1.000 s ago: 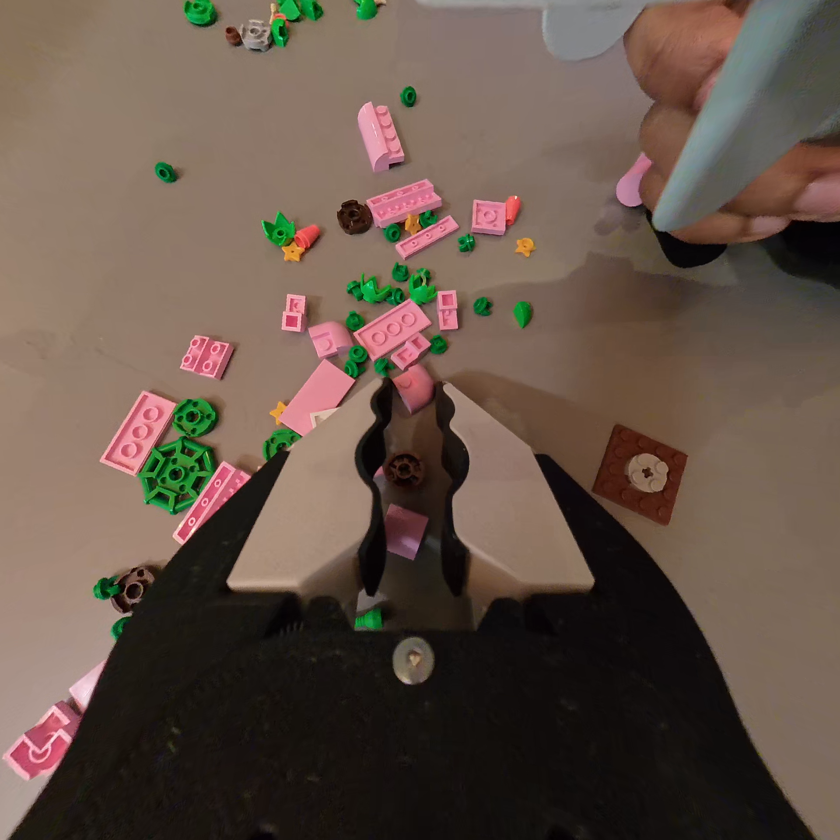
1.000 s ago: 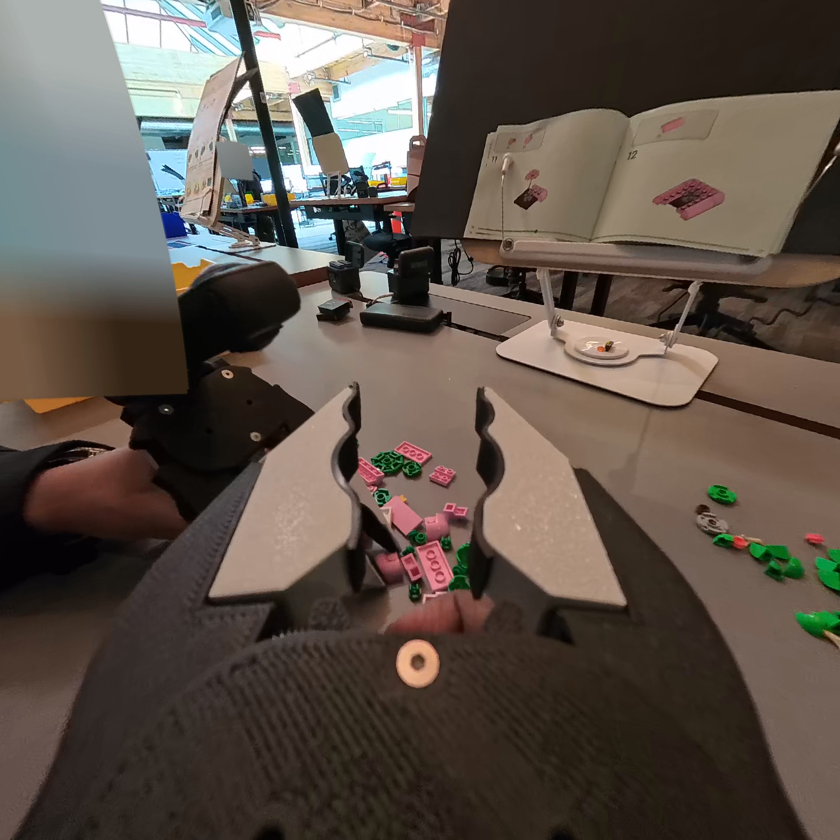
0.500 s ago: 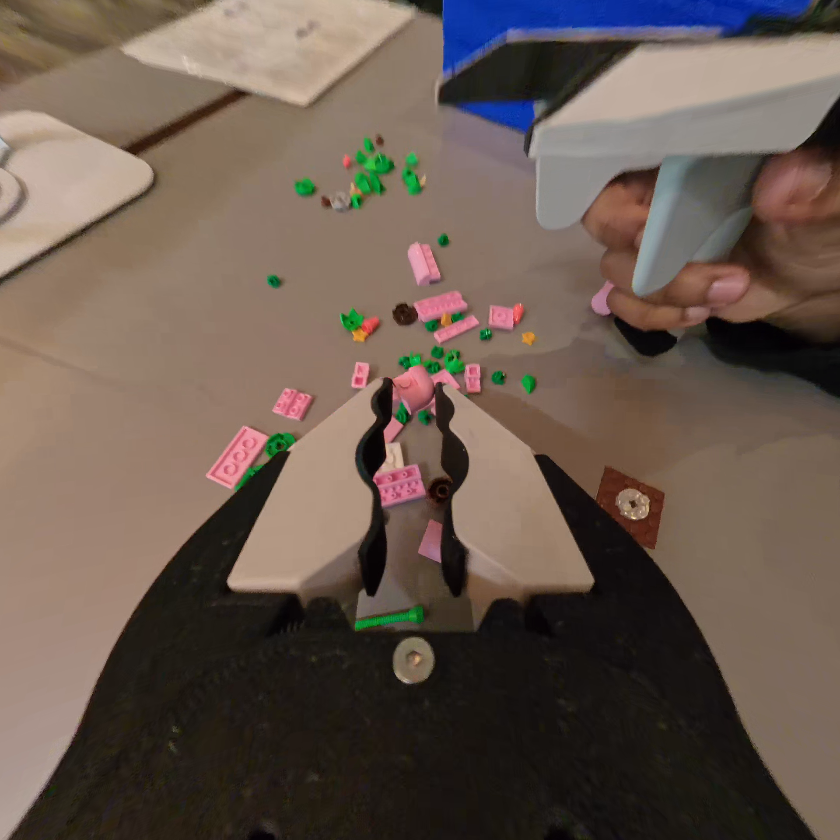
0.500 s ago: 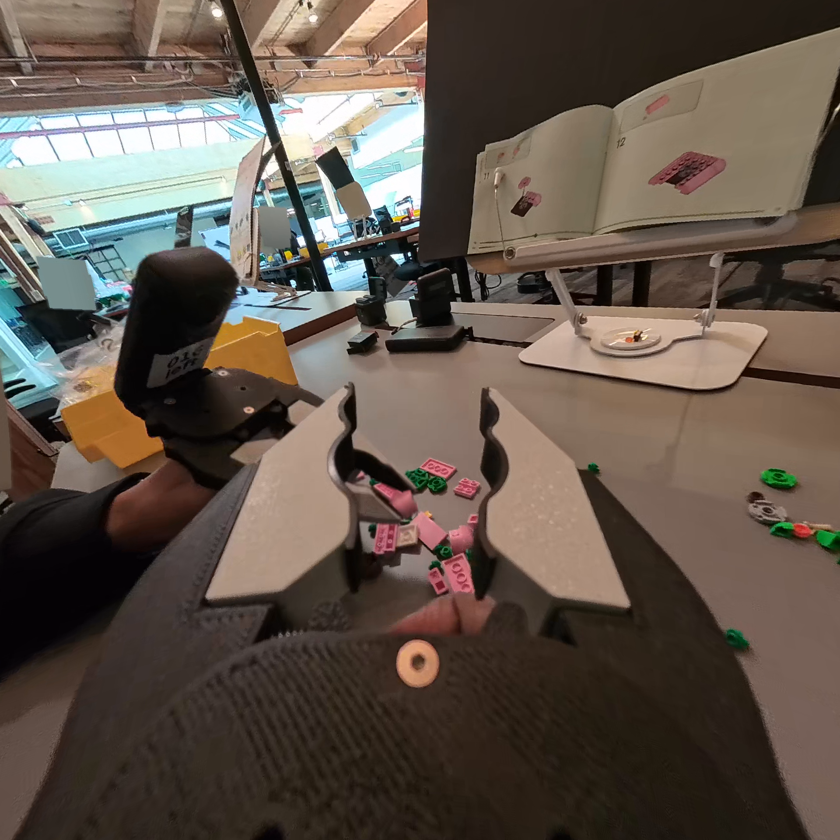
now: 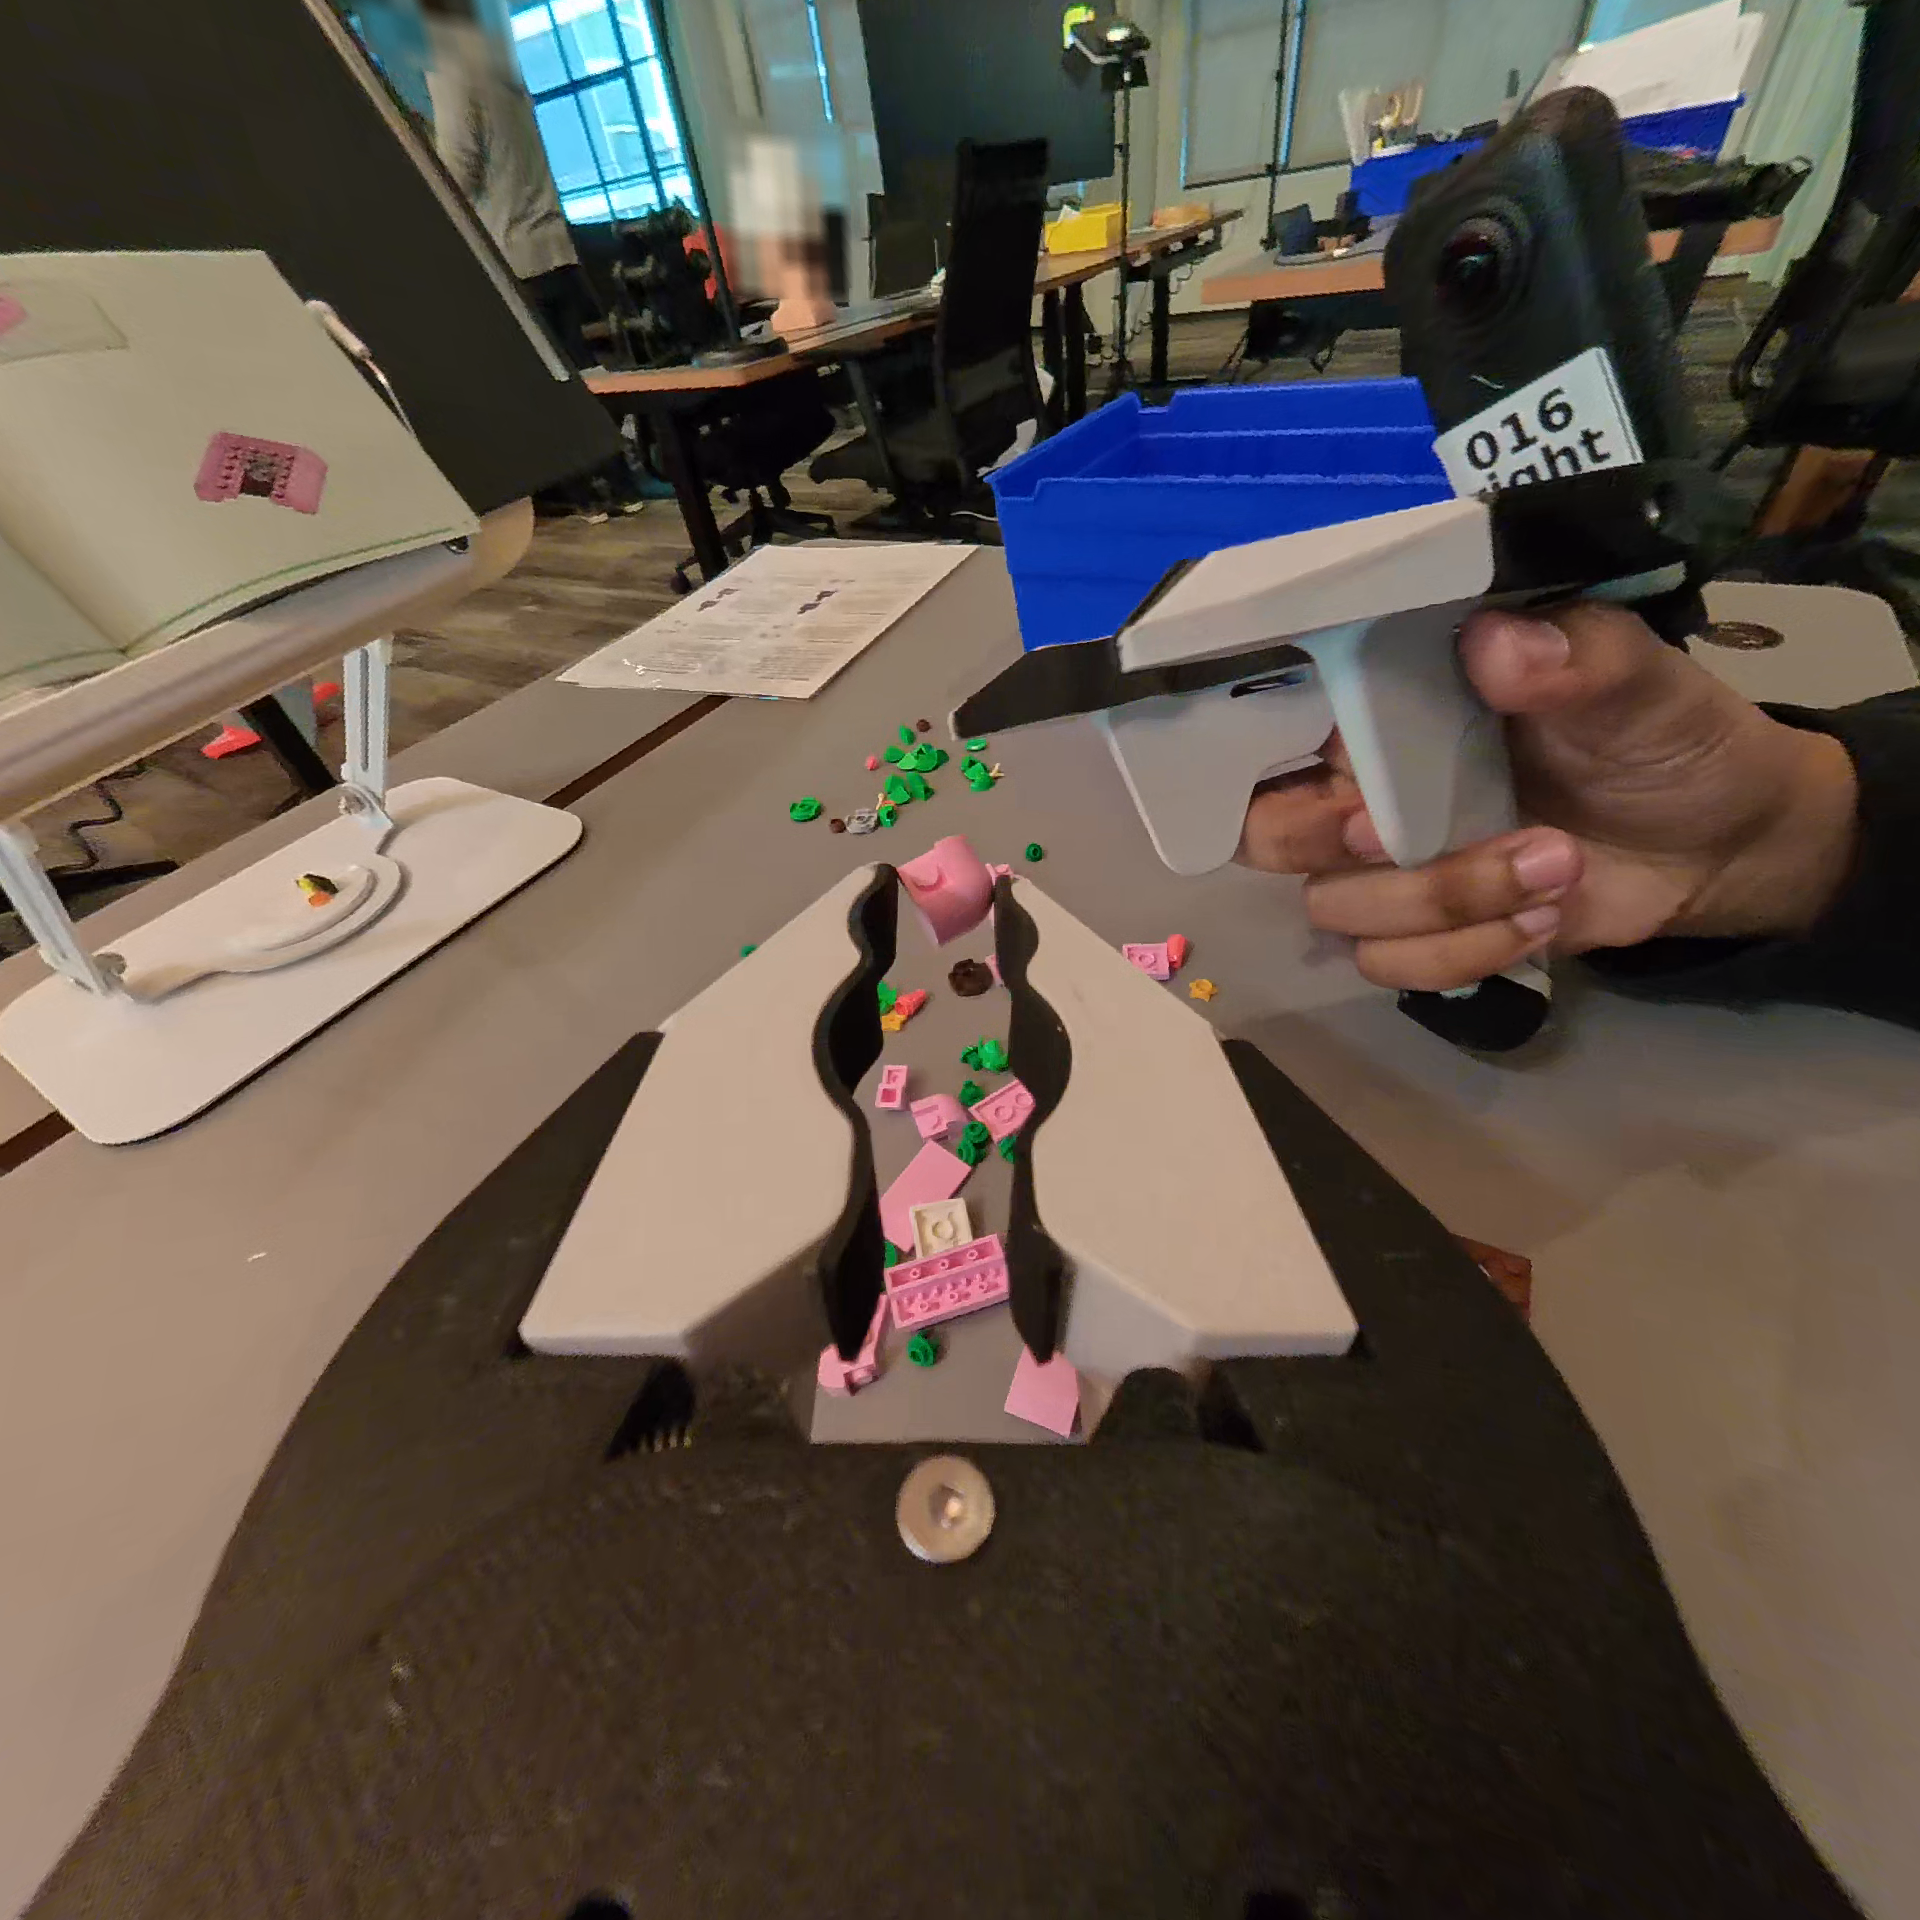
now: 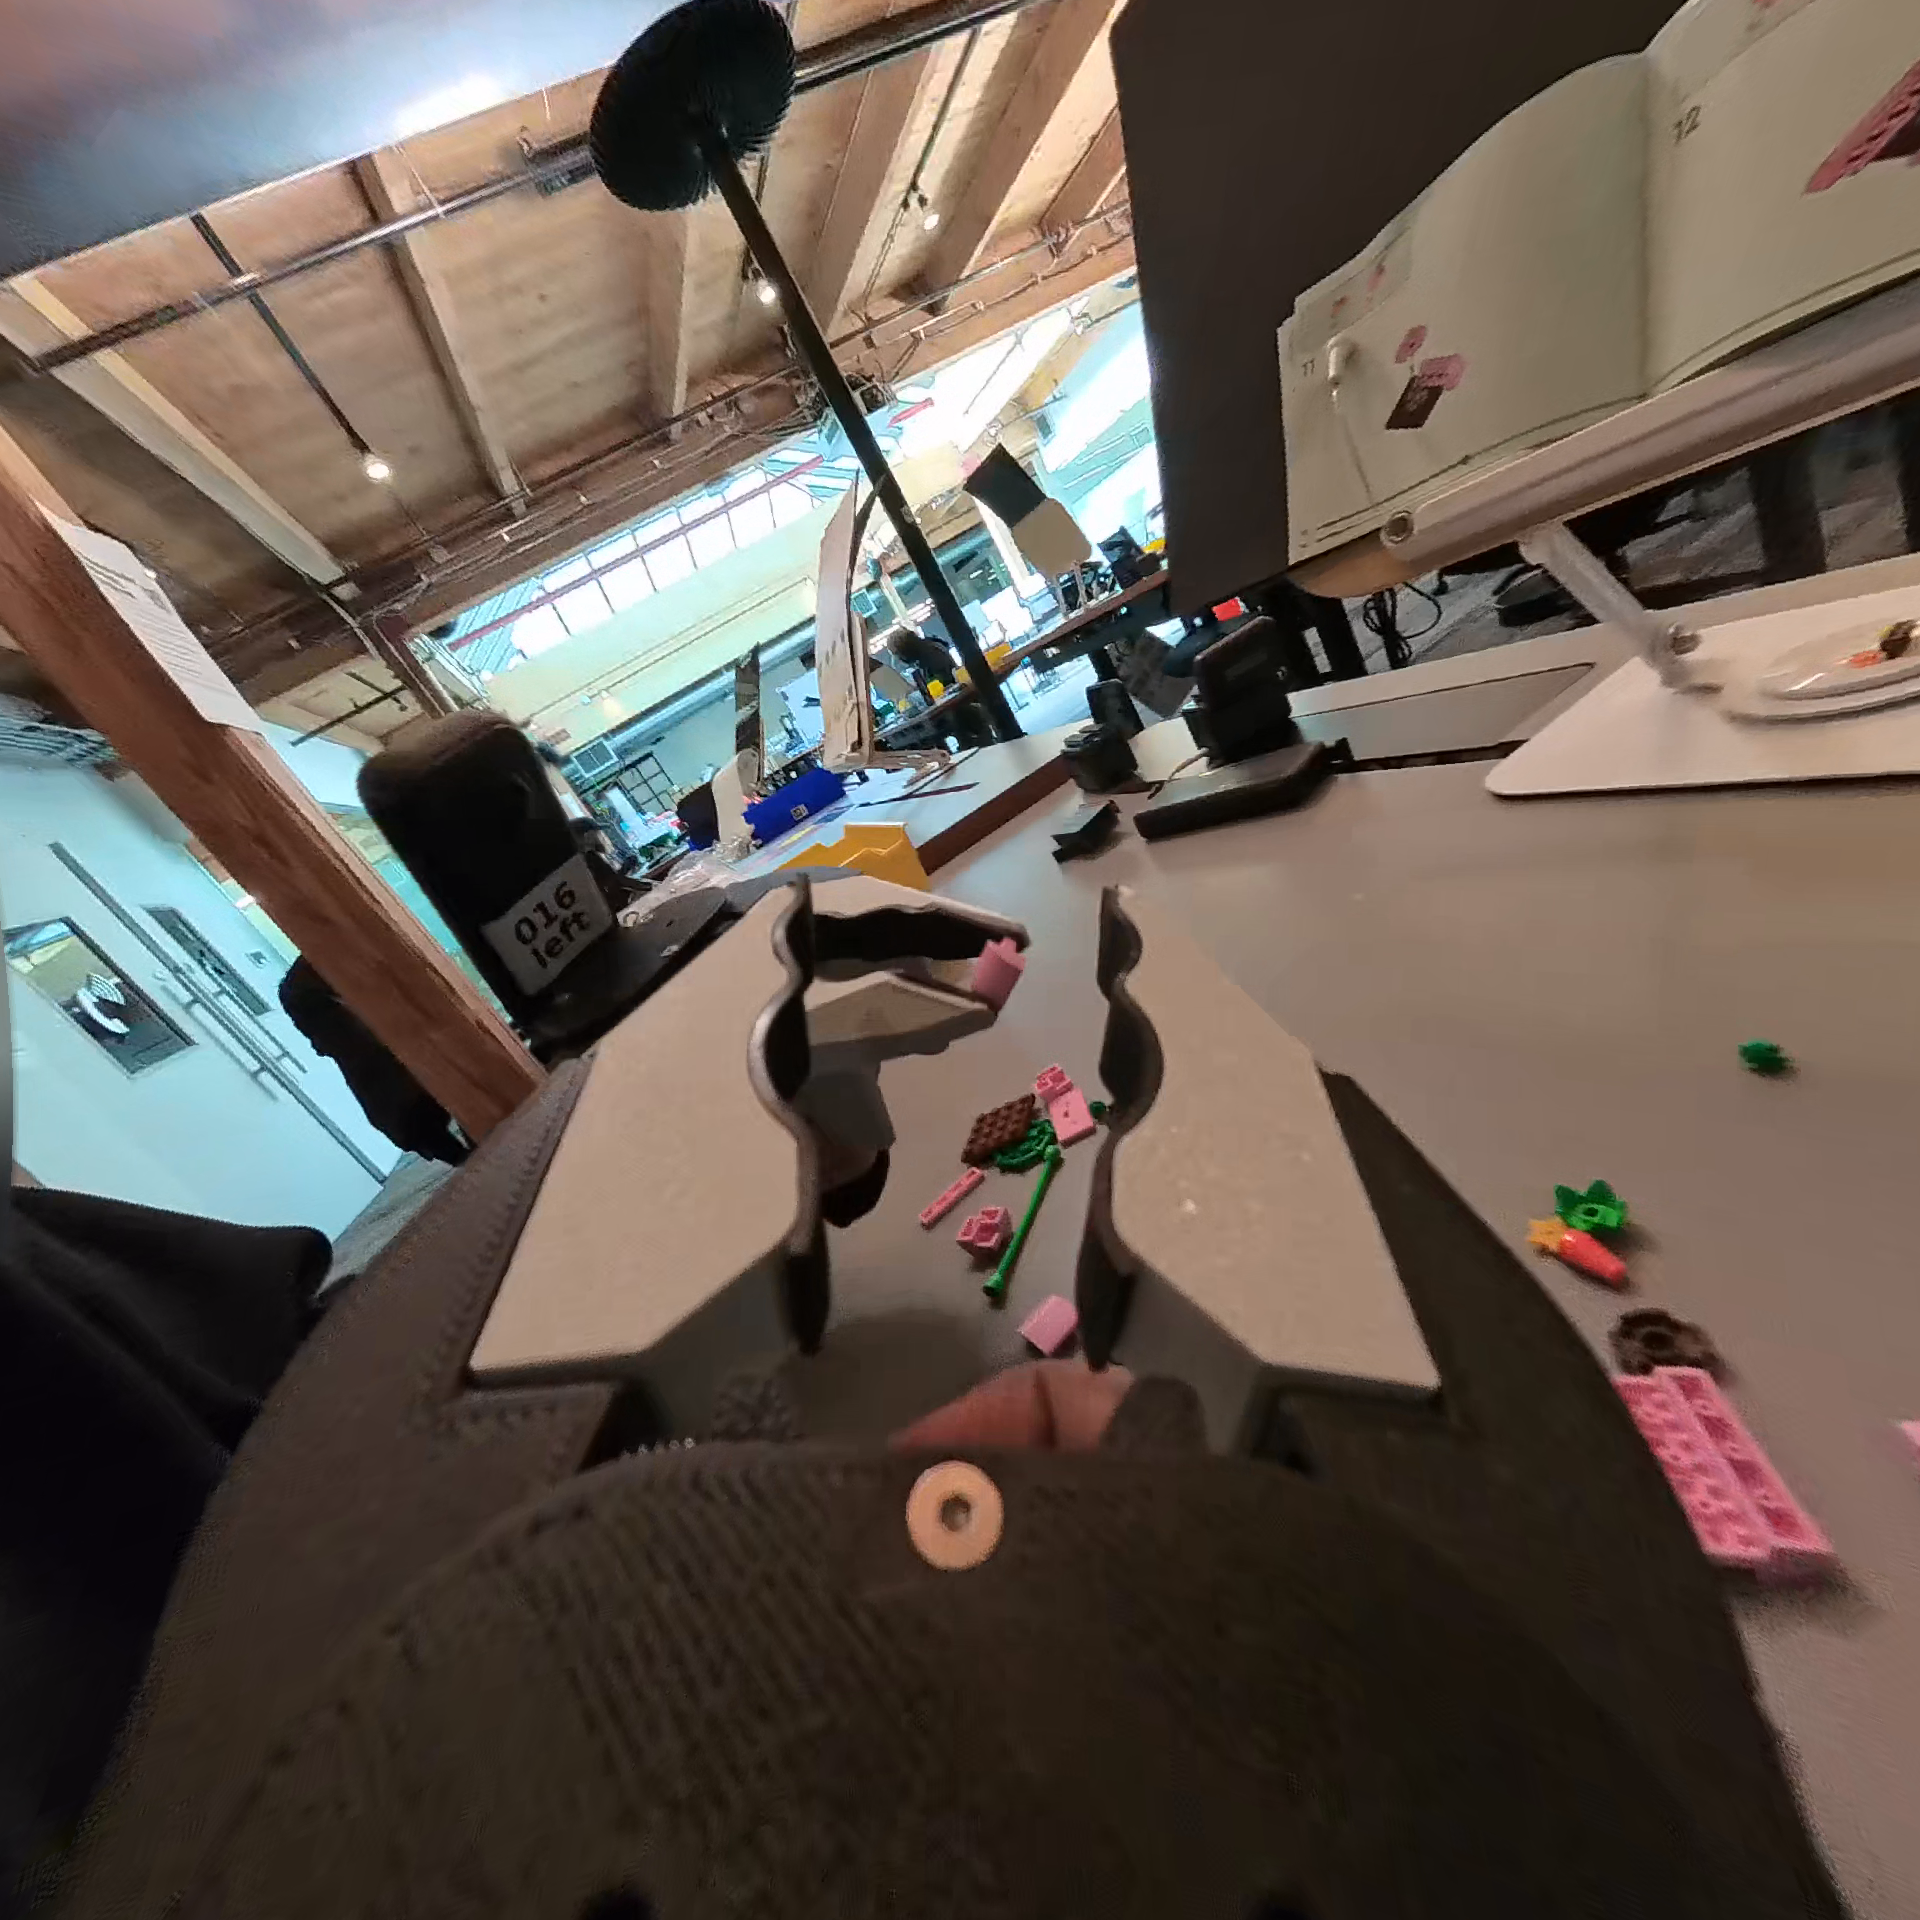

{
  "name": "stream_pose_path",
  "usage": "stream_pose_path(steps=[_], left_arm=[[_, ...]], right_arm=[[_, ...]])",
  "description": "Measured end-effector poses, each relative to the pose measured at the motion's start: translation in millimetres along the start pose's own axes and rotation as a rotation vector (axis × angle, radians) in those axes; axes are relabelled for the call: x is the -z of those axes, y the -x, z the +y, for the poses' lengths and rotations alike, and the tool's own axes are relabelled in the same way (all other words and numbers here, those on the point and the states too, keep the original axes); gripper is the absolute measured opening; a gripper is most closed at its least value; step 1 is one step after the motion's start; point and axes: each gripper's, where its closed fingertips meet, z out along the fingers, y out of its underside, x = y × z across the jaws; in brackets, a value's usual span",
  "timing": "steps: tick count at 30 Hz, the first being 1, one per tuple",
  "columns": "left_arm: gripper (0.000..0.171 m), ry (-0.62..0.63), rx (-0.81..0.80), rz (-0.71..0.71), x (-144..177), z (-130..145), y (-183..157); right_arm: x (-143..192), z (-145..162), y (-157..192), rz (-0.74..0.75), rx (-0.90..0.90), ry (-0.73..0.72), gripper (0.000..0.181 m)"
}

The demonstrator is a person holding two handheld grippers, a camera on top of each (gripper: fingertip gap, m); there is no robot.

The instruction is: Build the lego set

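My left gripper (image 5: 943,883) is shut on a pink curved brick (image 5: 940,896), held at the fingertips above the grey table (image 5: 312,1195). In the right wrist view the same pink brick (image 6: 1000,971) sits in the left gripper's tips, just beyond and between my right gripper's fingers. My right gripper (image 6: 956,920) is open and empty; a hand holds it at the upper right of the left wrist view (image 5: 1340,644). Loose pink and green pieces (image 5: 940,1153) lie on the table below. A brown plate (image 6: 1003,1127) and a green stem (image 6: 1023,1221) lie under the right gripper.
An open instruction booklet (image 5: 208,436) rests on a white stand (image 5: 260,935) at the left. A blue bin (image 5: 1195,499) and a paper sheet (image 5: 769,623) lie at the back. Pink plates (image 6: 1714,1455) and a brown round piece (image 6: 1662,1340) lie at the right. My left and right fingertips are right by each other.
My left gripper has lifted off the pile with the pink curved brick and tilted up. My right gripper has tilted up and now faces the held brick.
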Motion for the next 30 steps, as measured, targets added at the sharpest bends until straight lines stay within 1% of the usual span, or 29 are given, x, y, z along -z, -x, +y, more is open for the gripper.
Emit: stream_pose_path(steps=[3,5,8,10,13,16,19,24,26,28,30], left_arm=[[0.016,-0.006,0.008,0.042,0.1,-0.4,-4.9],[0.016,-0.015,0.011,0.064,0.9,-1.6,-7.2],[0.016,-0.03,0.008,0.077,2.6,-4.1,-8.6],[0.016,-0.053,-0.003,0.1,4.5,-7.9,-12.7],[0.016,-0.071,-0.044,0.136,6.4,-11.5,-21.4],[0.016,-0.053,-0.095,0.124,5.0,-8.8,-23.6],[0.016,-0.047,-0.097,0.127,3.9,-7.1,-24.8],[0.015,-0.044,-0.083,0.112,4.9,-6.9,-18.6],[0.017,-0.039,-0.073,0.097,6.6,-6.5,-12.6],[0.017,-0.042,-0.052,0.069,8.6,-6.3,-4.2],[0.018,-0.061,-0.008,0.072,10.5,-7.8,-1.1]], right_arm=[[1.4,-1.1,-5.5,0.021,0.01,0.009,0.054],[1.6,-0.5,-5.3,0.007,-0.01,0.021,0.054],[-1.6,10.2,2.0,-0.049,-0.046,0.087,0.051],[-3.3,17.3,-1.4,-0.029,-0.042,0.129,0.049],[-2.2,18.5,-6.5,-0.006,-0.041,0.139,0.038],[-2.1,22.4,-0.6,-0.063,-0.097,0.178,0.025],[-2.5,26.1,7.6,-0.122,-0.146,0.209,0.008],[-1.4,24.2,4.0,-0.113,-0.199,0.212,0.007],[-0.5,22.4,3.6,-0.117,-0.214,0.209,0.007],[-0.5,21.9,4.6,-0.121,-0.217,0.208,0.007],[-1.1,22.3,6.1,-0.12,-0.205,0.205,0.007]])
